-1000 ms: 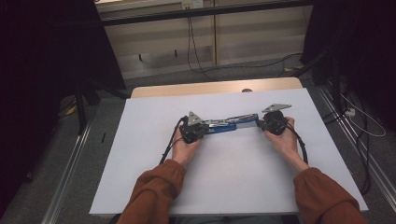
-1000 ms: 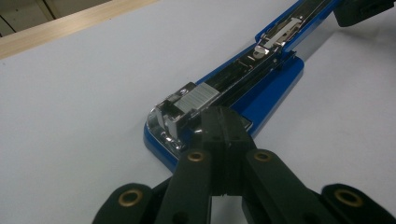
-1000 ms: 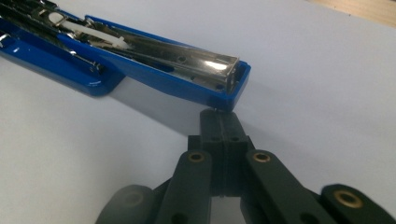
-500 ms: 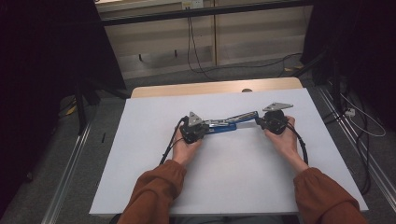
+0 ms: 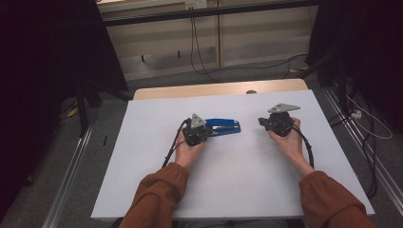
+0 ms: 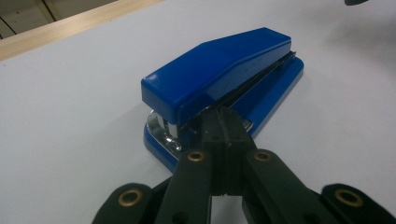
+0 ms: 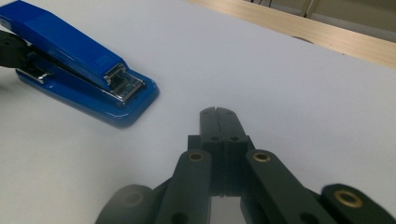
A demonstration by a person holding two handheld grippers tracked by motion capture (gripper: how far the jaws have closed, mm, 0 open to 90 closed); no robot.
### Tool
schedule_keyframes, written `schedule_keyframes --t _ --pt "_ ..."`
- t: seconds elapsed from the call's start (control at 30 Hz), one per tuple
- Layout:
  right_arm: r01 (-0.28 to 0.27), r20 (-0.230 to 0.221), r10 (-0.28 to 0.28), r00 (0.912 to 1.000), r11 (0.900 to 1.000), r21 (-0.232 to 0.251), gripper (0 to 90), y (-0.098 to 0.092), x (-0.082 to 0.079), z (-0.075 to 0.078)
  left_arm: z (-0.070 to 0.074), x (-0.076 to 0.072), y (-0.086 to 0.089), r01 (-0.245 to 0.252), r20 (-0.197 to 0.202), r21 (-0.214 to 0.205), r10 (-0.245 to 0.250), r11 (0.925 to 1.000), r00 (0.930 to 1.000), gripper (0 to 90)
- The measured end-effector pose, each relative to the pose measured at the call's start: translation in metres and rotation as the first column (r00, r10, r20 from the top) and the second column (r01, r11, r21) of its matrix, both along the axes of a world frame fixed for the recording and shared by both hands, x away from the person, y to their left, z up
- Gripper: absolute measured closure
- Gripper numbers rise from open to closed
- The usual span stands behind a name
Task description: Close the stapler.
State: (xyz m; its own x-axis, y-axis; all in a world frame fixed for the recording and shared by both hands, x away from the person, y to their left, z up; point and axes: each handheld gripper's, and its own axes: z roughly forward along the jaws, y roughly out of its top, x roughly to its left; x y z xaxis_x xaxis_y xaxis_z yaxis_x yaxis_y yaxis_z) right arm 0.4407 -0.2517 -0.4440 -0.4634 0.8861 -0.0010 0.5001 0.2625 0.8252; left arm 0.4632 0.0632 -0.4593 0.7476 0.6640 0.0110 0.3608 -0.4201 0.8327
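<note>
A blue stapler (image 5: 223, 126) lies flat on the white table top (image 5: 237, 180), near its middle. My left gripper (image 5: 207, 131) is at its left end. In the left gripper view the jaws (image 6: 223, 114) are pressed together, with their tips against the stapler (image 6: 219, 70) at the slot between its top and base, near the chrome rear end. Nothing is between them. My right gripper (image 5: 261, 121) is held to the right of the stapler, with bare table between. Its jaws (image 7: 218, 112) are shut and empty, and point past the stapler's metal front end (image 7: 122, 80).
The white sheet covers the table, and a strip of wooden edge (image 5: 218, 89) shows at the far side. Cables (image 5: 309, 152) trail from both grippers towards the person. Dark floor, rails and loose wires surround the table.
Earlier the blue of the stapler reached as far as the right gripper; now a strip of bare table lies between them. The hands have hardly shifted.
</note>
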Motion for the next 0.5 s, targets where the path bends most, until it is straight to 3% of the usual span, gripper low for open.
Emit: schedule_keyframes --t 0.23,0.3,0.5 --pt "-0.018 0.0 0.018 0.9998 0.9994 0.029 90.0 0.0013 -0.0018 -0.0001 0.0017 -0.001 0.0021 0.003 -0.037 -0.018 -0.004 0.9998 0.9993 89.5" --pt "-0.026 0.004 0.026 0.9997 0.9993 0.028 90.0 0.0018 -0.0022 0.0006 0.0024 -0.0026 0.0027 0.004 -0.026 -0.003 -0.004 1.0 0.9997 88.4" --pt "-0.032 0.009 0.032 0.9994 0.9987 0.04 89.9 0.001 -0.0037 0.0013 0.0028 -0.0043 0.0039 0.007 -0.029 -0.015 -0.008 0.9999 0.9995 86.0"
